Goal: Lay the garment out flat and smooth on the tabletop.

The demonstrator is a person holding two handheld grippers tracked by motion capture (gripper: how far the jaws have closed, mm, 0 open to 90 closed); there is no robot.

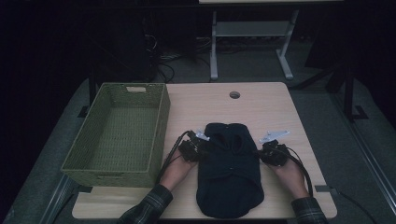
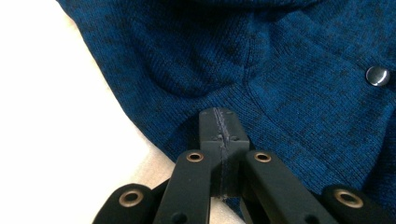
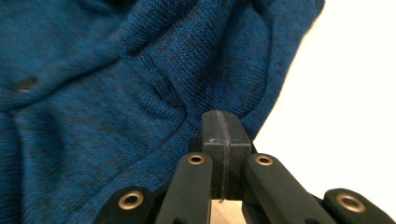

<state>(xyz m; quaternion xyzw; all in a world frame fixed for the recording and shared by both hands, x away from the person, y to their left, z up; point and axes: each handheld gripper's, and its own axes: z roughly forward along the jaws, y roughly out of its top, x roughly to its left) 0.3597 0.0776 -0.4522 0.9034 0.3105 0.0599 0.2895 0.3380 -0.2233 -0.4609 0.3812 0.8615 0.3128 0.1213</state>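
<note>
A dark blue knitted garment (image 1: 229, 172) lies flat on the wooden table (image 1: 266, 107), its neck end pointing away from me. My left gripper (image 1: 204, 147) sits at the garment's left edge and my right gripper (image 1: 260, 153) at its right edge. In the left gripper view the jaws (image 2: 218, 119) are shut together on the edge of the knit (image 2: 280, 56), and the cloth creases toward the tip. In the right gripper view the jaws (image 3: 222, 121) are likewise shut on the puckered edge of the knit (image 3: 93, 102). A metal snap button (image 2: 377, 75) shows on the garment.
A green woven basket (image 1: 159, 121) stands on the table's left side, nothing visible inside it. A round cable hole (image 1: 235, 94) is near the table's far edge. Another desk frame (image 1: 214, 46) and cables stand on the floor beyond.
</note>
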